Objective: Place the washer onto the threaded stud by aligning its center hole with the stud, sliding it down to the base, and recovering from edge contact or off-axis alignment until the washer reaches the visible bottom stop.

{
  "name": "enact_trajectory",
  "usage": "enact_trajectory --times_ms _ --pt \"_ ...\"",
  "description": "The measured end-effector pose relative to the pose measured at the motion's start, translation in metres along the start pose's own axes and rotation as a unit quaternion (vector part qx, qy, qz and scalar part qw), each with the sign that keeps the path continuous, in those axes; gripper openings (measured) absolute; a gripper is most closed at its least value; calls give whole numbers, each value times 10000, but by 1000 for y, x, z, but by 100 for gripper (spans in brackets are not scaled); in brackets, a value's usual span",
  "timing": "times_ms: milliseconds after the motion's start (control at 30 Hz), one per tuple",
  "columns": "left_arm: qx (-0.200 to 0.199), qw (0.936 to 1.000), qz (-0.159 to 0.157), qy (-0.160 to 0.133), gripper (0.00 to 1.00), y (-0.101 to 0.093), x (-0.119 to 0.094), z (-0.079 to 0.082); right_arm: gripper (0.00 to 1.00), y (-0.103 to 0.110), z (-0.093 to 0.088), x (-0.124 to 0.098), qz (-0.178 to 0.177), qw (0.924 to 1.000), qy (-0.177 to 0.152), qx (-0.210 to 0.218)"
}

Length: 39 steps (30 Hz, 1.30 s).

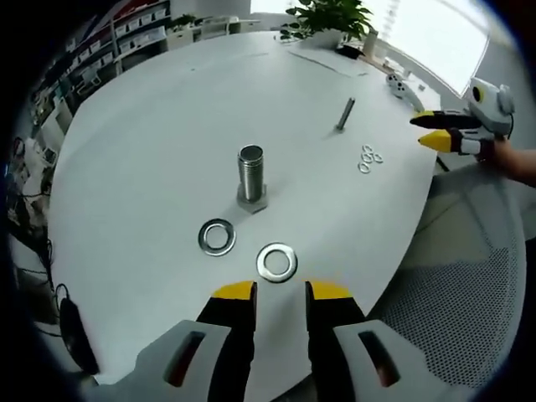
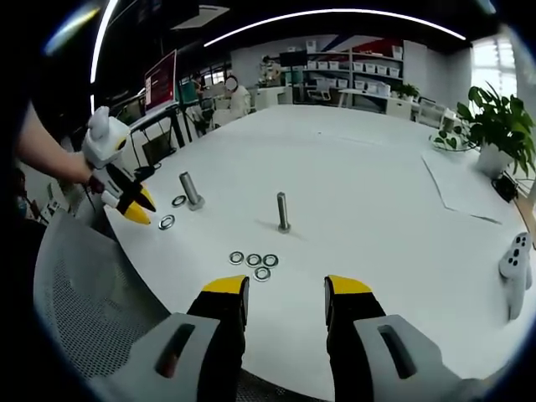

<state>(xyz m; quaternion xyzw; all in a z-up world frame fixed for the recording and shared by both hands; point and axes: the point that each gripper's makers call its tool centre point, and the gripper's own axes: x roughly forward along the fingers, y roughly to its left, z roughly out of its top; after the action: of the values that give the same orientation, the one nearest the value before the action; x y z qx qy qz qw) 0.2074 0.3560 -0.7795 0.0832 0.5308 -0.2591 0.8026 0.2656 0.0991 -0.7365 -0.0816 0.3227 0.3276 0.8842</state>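
In the left gripper view, the left gripper (image 1: 280, 291) rises from the bottom of the frame with its two yellow-tipped jaws apart and nothing between them. Just above the tips, on the white table (image 1: 151, 142), lies a large washer (image 1: 276, 262), flat, and a second large washer (image 1: 217, 236) lies just beside it to the left. Above these, near the middle of the frame, a thick threaded stud (image 1: 250, 174) stands upright on its hexagonal base, with no washer on it. Farther up and to the right a thin bolt (image 1: 344, 114) stands on the table, and below and right of it lies a cluster of small washers (image 1: 369, 157). At the right edge the right gripper (image 1: 435, 130) comes in, held by a hand (image 1: 512, 159), its yellow tips close to each other beyond the table's edge. A potted plant (image 1: 331, 18) stands at the top of the frame, and a mesh chair (image 1: 465, 285) fills the lower right. In the right gripper view, the right gripper (image 2: 285, 295) rises from the bottom with its jaws parted and empty. Just above the tips lie the small washers (image 2: 254, 262), and above them, mid-frame, stands the thin bolt (image 2: 283, 211). To the left the thick stud (image 2: 191, 190) stands with one large washer (image 2: 179, 201) next to it and the other large washer (image 2: 167, 222) below; the left gripper (image 2: 134, 205) hangs close beside them at the table edge.
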Motion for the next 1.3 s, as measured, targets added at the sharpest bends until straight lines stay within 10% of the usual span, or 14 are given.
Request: enact_trajectory --times_ms 1300 --pt "1056 9892 83 1010 27 3 25 12 39 0 -1 0 -19 10000 32 -18"
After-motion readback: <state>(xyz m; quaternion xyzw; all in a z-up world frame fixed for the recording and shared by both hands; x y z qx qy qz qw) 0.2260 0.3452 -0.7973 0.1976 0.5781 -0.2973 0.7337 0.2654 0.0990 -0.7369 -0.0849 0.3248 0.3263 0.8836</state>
